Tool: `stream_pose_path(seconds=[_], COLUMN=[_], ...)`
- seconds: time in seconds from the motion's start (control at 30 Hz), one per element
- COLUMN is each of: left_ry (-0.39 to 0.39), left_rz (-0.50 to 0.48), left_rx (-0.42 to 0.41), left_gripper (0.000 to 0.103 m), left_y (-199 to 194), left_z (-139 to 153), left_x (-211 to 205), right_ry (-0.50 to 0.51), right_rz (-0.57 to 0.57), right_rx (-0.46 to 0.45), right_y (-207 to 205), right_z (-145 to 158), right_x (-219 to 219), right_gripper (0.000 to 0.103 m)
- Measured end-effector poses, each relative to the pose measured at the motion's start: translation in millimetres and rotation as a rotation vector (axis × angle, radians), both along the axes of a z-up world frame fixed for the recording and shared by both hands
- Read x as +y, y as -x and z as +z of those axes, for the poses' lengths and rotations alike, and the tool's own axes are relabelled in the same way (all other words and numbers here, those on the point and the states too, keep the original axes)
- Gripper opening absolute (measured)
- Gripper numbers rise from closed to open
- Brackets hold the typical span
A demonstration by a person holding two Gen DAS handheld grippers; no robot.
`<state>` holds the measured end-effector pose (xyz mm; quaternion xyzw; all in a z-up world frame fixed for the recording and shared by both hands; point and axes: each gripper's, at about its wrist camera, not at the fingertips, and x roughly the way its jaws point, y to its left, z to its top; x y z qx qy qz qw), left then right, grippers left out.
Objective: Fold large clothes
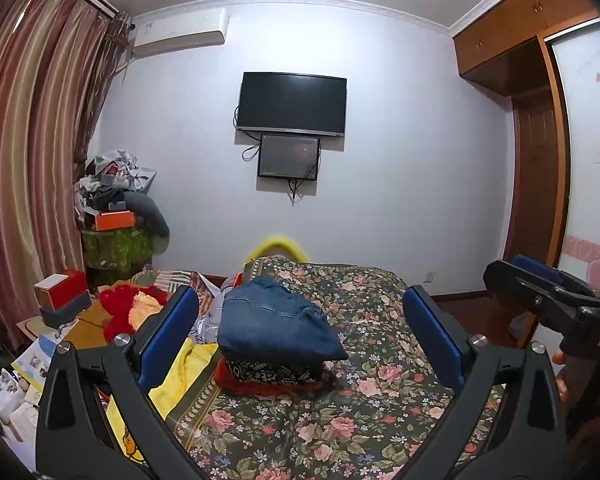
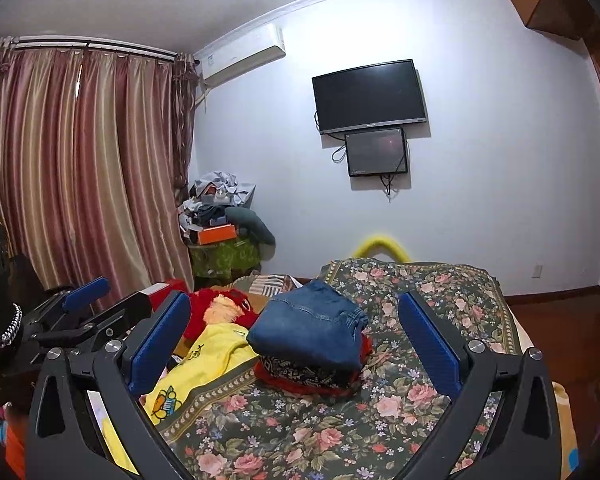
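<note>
Left wrist view: left tongs [image 1: 300,320] gape wide, empty. Right tongs [image 2: 296,320] likewise spread, holding nothing. Folded jeans [image 1: 276,326] top a small clothes stack [image 1: 274,376] on the floral bed [image 1: 380,400], yellow garment [image 2: 212,356] left.

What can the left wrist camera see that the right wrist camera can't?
Only the left wrist view shows the wooden wardrobe, the pink-decorated door and the right gripper off to the side. Only the right wrist view shows the left gripper from the side and a black item with a chain. Both show the folded jeans stacked on the floral bedspread, the TV and the curtains.
</note>
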<state>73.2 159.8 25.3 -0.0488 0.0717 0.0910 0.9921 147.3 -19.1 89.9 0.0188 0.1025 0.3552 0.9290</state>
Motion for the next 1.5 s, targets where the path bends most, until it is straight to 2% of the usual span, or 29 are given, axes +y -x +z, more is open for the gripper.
stream_pose_path(seconds=[1.5], left_ry=[0.019], left_rz=[-0.034], left_rx=[0.015], left_gripper=[0.103], left_y=[-6.2], left_z=[-2.1], left_x=[-2.1], right_ry=[0.011], right_rz=[-0.012], right_rx=[0.032], right_y=[-9.4], right_z=[0.7], right_x=[-3.0], right_gripper=[0.103])
